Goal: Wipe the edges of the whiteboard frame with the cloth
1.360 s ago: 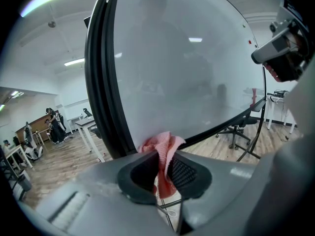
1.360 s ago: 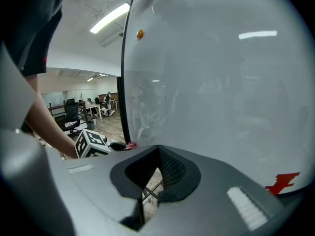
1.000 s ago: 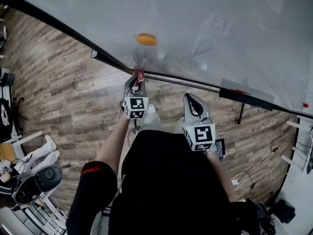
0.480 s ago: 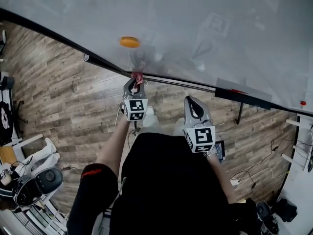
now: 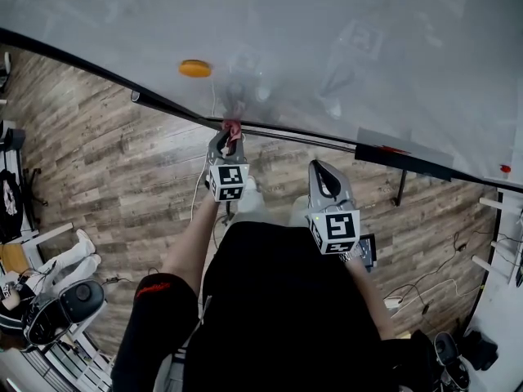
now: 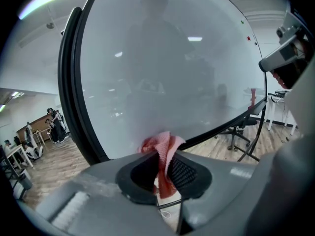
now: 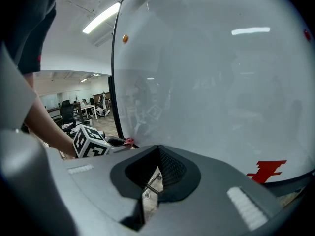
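Observation:
The whiteboard (image 5: 343,47) fills the top of the head view, and its black frame (image 5: 294,135) runs along the lower edge. My left gripper (image 5: 231,134) is shut on a pink cloth (image 5: 233,126) that presses against that lower frame. In the left gripper view the cloth (image 6: 162,149) bunches between the jaws of the left gripper (image 6: 165,156), right at the frame (image 6: 221,127). My right gripper (image 5: 319,167) hovers to the right, a little short of the frame, shut with nothing in it. In the right gripper view the right gripper (image 7: 157,152) faces the board, with the cloth (image 7: 129,141) at the left.
An orange magnet (image 5: 194,69) sticks on the board above and left of the cloth. A black tray (image 5: 400,158) hangs on the frame to the right, over a stand leg (image 5: 401,189). An office chair (image 5: 53,309) stands on the wood floor at lower left.
The magnet and the frame's left corner have shifted left in the view: my left gripper with the cloth has slid rightward along the lower frame. The right gripper keeps its place beside it.

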